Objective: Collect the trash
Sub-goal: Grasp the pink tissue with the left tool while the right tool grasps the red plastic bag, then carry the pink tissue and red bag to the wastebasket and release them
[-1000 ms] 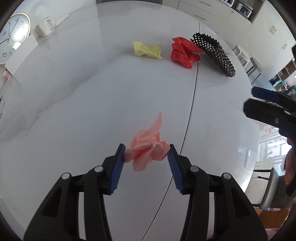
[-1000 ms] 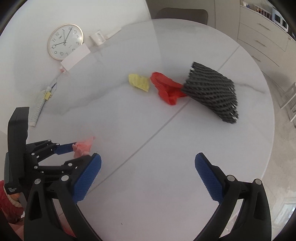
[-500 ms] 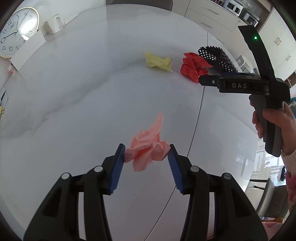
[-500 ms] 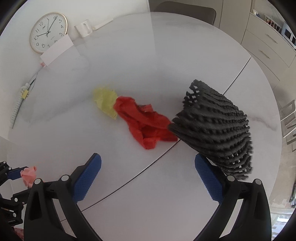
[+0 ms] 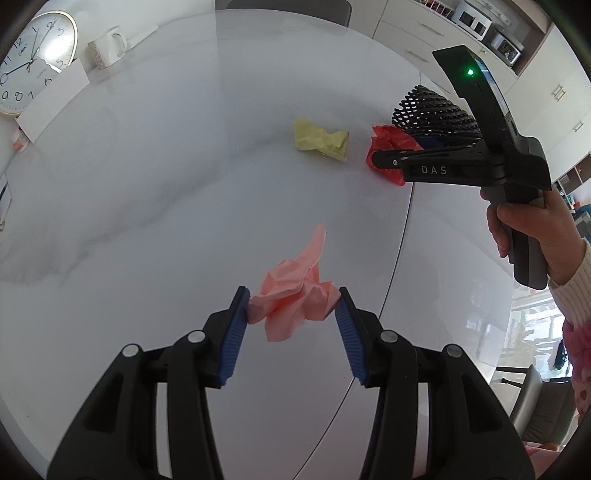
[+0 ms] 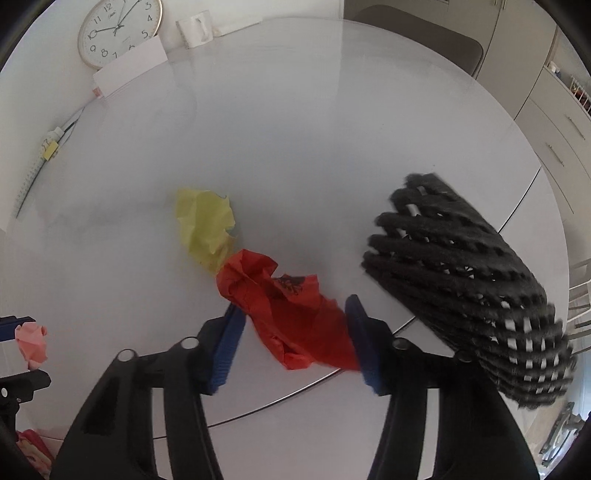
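Now my right gripper (image 6: pixel 293 334) has its fingers (image 6: pixel 227 345) around the red wad (image 6: pixel 295 314); half a sec ago they were spread wide over bare surface w/ the wad well ahead, so I've moved in and narrowed a lot. Right pad touches the paper, left pad is at its edge, so I judge it closing on the wad, not yet a firm pinch. Wad rests on the white surface (image 6: pixel 295 129), no lift visible.

Left gripper (image 5: pixel 293 317) unchanged: fingers (image 5: pixel 232 343) part closed, both pads pressed into the pink wad (image 5: pixel 291 295), held above the surface.

Outward: yellow wad (image 6: pixel 205 229) sits just beyond the red one, overlapping its far tip in the right view, a clear gap in the left view. The black mesh basket (image 6: pixel 461 280) lies tipped on its side just right of the red wad, mouth toward the far side. Clock (image 6: pixel 118 31) and mug (image 6: pixel 194 31) at the far rim.

So: one piece in hand, second nearly gripped, yellow untouched. Next needs a full squeeze, then both to the basket, which prob needs righting; loose paper may slip
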`<action>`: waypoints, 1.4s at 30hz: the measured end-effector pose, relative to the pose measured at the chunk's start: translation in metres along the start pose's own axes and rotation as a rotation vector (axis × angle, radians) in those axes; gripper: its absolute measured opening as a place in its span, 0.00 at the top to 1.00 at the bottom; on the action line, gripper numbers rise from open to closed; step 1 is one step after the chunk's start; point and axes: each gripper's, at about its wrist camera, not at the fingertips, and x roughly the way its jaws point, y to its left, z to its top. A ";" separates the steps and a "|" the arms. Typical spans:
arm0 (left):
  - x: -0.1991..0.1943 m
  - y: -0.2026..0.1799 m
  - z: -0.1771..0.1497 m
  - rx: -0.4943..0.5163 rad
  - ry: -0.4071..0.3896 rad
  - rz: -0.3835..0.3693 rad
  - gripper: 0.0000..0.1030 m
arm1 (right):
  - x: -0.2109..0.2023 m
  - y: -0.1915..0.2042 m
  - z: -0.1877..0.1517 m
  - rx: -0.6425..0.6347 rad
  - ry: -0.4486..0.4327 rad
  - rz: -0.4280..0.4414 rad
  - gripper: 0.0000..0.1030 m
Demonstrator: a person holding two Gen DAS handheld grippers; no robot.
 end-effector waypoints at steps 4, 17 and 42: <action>-0.004 -0.005 -0.002 0.014 -0.005 -0.008 0.55 | -0.011 0.001 -0.008 0.036 -0.011 0.017 0.51; -0.027 -0.072 -0.019 0.179 -0.019 -0.095 0.55 | -0.118 0.000 -0.123 0.245 -0.101 0.057 0.51; -0.033 -0.315 -0.131 0.706 0.105 -0.323 0.55 | -0.226 -0.057 -0.415 0.769 -0.110 -0.130 0.50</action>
